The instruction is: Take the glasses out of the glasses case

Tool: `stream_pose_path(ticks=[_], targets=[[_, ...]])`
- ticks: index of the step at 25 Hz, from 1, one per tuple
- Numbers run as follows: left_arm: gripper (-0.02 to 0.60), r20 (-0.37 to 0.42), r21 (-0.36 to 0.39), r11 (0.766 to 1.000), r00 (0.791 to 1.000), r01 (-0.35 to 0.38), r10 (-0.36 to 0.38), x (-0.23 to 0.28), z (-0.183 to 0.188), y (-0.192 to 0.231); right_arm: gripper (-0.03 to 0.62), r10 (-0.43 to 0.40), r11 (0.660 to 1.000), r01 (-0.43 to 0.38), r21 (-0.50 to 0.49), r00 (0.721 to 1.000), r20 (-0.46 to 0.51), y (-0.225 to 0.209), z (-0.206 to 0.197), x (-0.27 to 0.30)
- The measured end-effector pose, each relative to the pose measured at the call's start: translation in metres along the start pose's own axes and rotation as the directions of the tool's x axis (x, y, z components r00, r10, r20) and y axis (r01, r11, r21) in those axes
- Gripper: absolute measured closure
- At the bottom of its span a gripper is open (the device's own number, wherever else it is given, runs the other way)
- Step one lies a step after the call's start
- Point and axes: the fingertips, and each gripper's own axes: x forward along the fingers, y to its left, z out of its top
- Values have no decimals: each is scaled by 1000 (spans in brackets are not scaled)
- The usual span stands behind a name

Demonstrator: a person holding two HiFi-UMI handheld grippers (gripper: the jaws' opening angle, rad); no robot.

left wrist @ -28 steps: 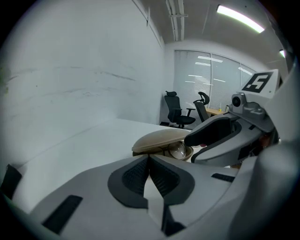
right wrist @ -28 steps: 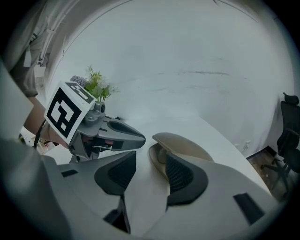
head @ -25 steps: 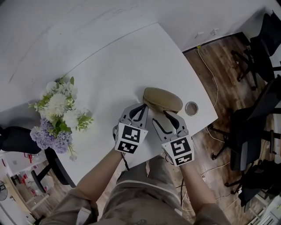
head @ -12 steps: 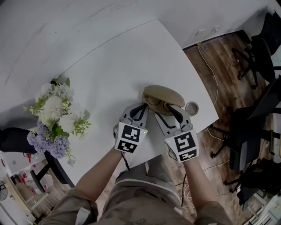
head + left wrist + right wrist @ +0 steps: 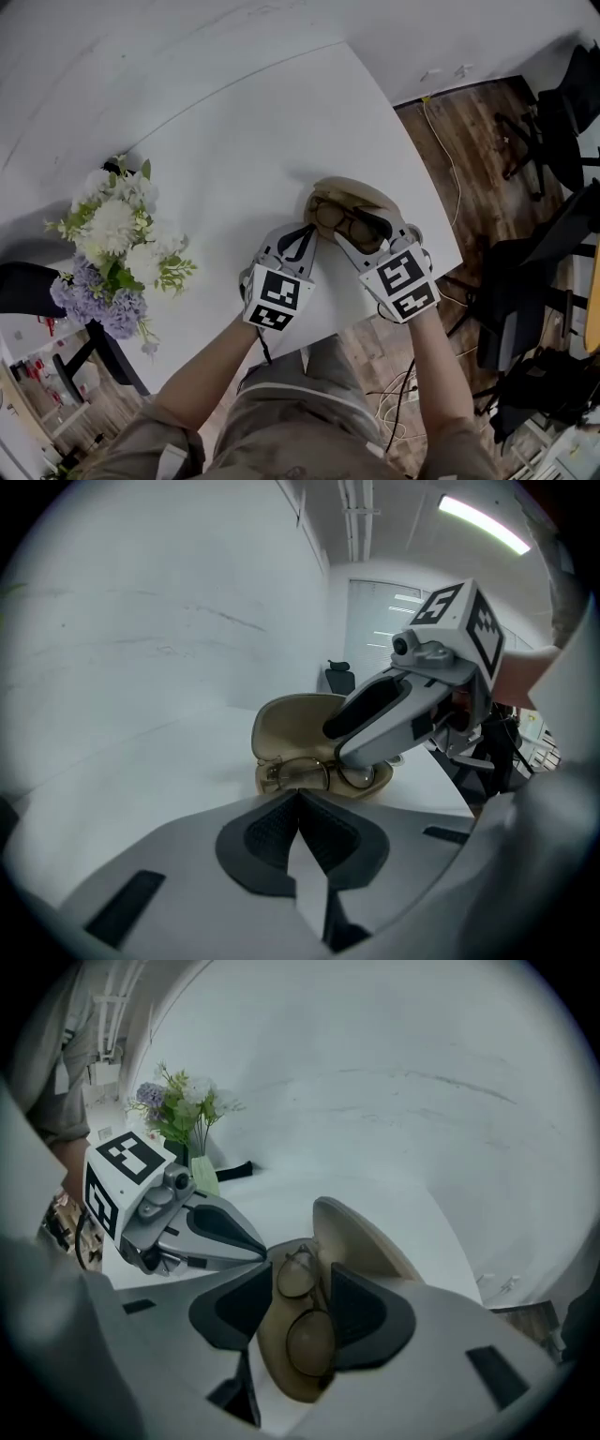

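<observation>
The glasses case (image 5: 292, 726) lies open on the white table (image 5: 244, 141), close to the table edge nearest the person, with its tan lid standing up at the far side of its tray. The glasses (image 5: 302, 1309) lie folded inside the tray, lenses up. The right gripper (image 5: 302, 1305) reaches in over the case with its jaws spread, one dark pad on either side of the glasses; they have not clamped on the frame, and whether one pad touches it I cannot tell. The left gripper (image 5: 298, 797) is clenched on nothing, its two pads pressed together just at the case's left end, by the near rim; contact with the case is not clear. A bunch of white and purple flowers (image 5: 117, 246) stands well to the left of the case.
</observation>
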Motion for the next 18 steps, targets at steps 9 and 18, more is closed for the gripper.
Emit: stream_pose_path(ticks=[9,18], targets=[[565,2,19,1000,1000,-4,3,-1,-2,-2,396,70,993,-85,-78,982,-178,-4,-26,23],[565,-5,24,1000,1000,-9,10,-1,-6,-3,467,152,979,-183,-84,946,-285,6,-39,26]])
